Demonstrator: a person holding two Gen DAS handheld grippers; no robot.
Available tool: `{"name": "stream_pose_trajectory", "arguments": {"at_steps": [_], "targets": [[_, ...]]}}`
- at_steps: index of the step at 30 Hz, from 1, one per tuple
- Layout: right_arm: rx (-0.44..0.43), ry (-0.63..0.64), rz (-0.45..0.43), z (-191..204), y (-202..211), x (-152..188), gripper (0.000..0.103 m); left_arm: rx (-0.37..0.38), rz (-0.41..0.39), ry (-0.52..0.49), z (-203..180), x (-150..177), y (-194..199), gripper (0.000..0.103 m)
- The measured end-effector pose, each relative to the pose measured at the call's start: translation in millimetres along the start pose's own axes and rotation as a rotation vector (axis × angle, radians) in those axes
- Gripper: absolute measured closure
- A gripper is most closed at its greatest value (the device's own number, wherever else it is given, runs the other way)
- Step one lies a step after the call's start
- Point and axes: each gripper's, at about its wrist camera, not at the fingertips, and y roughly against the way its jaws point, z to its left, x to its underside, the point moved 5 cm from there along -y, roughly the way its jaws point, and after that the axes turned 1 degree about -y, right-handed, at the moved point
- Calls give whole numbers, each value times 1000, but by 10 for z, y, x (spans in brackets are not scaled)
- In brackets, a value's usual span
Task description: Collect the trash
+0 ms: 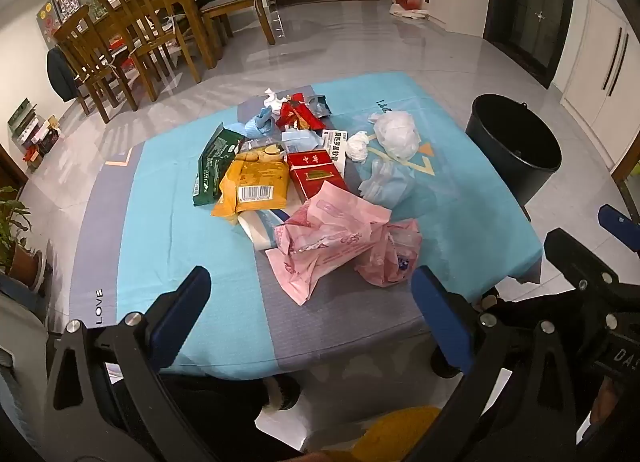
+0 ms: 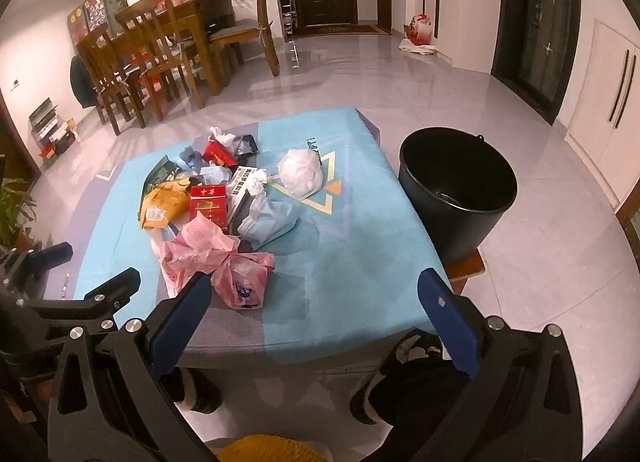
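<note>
A heap of trash lies on a low table under a blue and grey cloth. Nearest me are crumpled pink plastic bags. Behind them lie a yellow snack packet, a red cigarette box, a green packet, a pale blue mask and white crumpled paper. A black bucket stands off the table's right edge. My left gripper hangs open above the near edge, empty. My right gripper is open too, holding nothing.
A wooden dining table with chairs stands far left on the tiled floor. Potted plants sit at the left. Dark doors and white cupboards line the far right. A person's dark shoes show under the table's near edge.
</note>
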Motion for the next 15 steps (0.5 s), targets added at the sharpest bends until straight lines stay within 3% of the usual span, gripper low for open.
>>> {"name": "stream_pose_trajectory", "arguments": {"at_steps": [15], "targets": [[5, 1, -5, -47, 42, -52, 2, -11, -3, 0, -26, -22, -21, 3]]}}
